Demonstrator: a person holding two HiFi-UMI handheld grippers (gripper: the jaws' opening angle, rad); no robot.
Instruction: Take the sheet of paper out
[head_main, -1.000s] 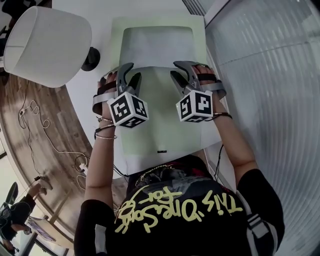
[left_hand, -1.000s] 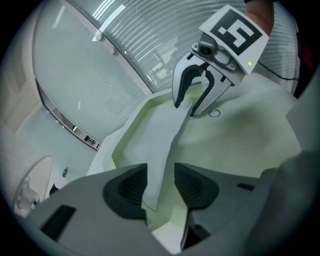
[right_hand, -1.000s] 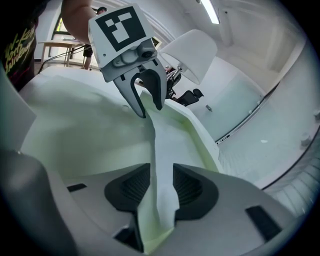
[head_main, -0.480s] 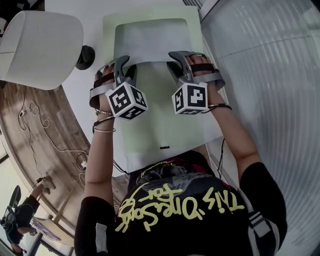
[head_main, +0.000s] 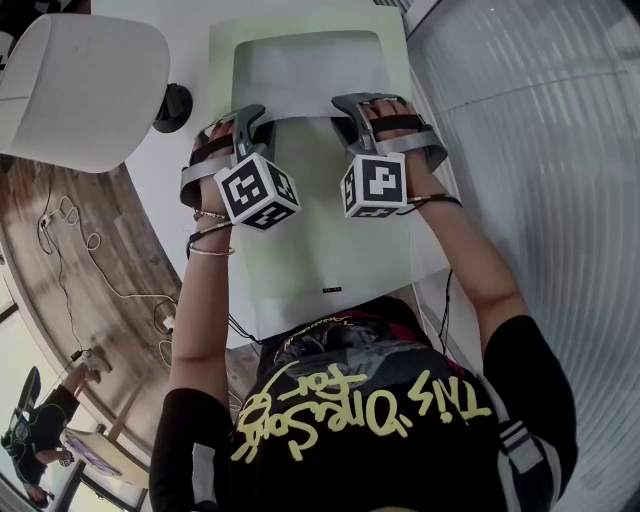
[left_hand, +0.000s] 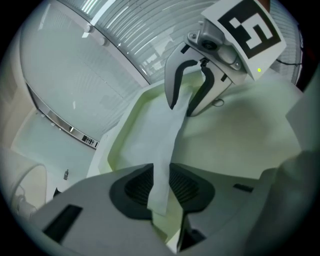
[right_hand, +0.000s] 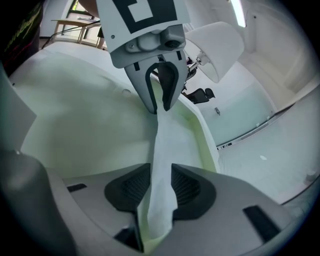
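Note:
A pale grey sheet of paper (head_main: 305, 75) sticks out of the far end of a light green folder (head_main: 320, 230) that lies flat on the white table. My left gripper (head_main: 243, 125) straddles the sheet's near edge at its left. Its jaws are closing with the sheet (left_hand: 170, 135) between the pads, and a narrow gap still shows. My right gripper (head_main: 358, 112) straddles the same edge at its right, with the sheet (right_hand: 162, 140) running between its slightly parted pads. Each gripper view shows the other gripper across the strip of paper.
A lamp with a white shade (head_main: 85, 80) and a black base (head_main: 172, 108) stands at the table's left. The table (head_main: 165, 190) ends just left of my left arm, above a wooden floor with cables (head_main: 70, 260). A ribbed glass wall (head_main: 540, 150) runs along the right.
Both grippers have edged forward over the sheet's near edge. The left gripper's jaws have narrowed around the sheet.

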